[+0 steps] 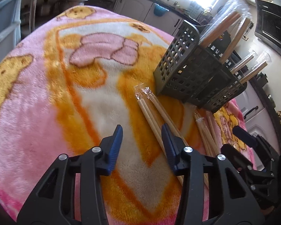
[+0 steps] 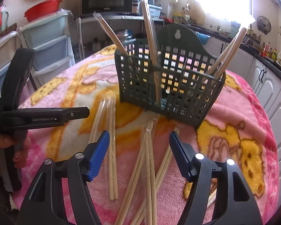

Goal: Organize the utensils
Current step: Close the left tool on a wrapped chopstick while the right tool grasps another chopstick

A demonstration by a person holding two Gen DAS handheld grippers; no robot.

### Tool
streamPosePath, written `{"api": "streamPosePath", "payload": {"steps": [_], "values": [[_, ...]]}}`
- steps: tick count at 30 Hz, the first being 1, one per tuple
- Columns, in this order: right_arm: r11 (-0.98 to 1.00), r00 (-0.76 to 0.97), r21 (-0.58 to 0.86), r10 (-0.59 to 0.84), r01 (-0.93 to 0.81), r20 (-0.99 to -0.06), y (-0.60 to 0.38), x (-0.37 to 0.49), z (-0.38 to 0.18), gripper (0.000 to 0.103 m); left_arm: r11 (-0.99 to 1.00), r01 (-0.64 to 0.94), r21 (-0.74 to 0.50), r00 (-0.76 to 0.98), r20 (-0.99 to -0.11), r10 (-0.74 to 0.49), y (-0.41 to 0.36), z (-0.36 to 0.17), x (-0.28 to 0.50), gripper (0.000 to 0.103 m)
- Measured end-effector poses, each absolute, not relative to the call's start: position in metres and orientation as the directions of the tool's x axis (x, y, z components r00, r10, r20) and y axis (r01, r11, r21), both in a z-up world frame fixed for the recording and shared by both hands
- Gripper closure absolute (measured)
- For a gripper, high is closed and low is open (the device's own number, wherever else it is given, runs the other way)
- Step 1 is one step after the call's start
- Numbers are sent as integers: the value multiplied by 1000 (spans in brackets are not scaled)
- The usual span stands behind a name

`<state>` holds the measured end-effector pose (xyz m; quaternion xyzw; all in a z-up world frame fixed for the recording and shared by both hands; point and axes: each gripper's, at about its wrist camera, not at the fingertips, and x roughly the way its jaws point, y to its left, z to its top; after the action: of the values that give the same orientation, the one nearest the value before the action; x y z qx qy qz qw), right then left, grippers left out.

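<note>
I hold both my grippers, left [image 1: 142, 131] and right [image 2: 139, 137], jaws apart and empty, over wrapped wooden chopsticks [image 2: 149, 161] lying on the pink blanket [image 2: 234, 168] before the dark slotted plastic basket [image 2: 170, 86], ready for sorting.

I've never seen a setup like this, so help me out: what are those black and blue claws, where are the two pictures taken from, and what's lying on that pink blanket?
There is no robot here. A person holds a hand-operated gripper in each hand, and each gripper carries a wide-angle camera looking forward along its two blue-padded fingers. One picture is from the left gripper, the other from the right gripper. In the right view you also see the left one from the side, with the person's hand on its handle.

A pink blanket covers the table. On it stands a dark basket with some wrapped chopsticks already upright inside. More chopsticks lie loose in front of it.

Both grippers are open above the loose chopsticks; neither holds anything.
</note>
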<state>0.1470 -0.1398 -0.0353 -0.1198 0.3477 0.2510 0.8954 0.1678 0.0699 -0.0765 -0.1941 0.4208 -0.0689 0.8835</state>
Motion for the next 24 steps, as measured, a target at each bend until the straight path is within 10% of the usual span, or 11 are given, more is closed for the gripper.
{"api": "streamPosePath", "payload": {"steps": [24], "values": [[861,578,-27,317,-507,-752,-135,191,-56,53,862,-105,-496,612,-715,-337,89,-89,235,88]]}}
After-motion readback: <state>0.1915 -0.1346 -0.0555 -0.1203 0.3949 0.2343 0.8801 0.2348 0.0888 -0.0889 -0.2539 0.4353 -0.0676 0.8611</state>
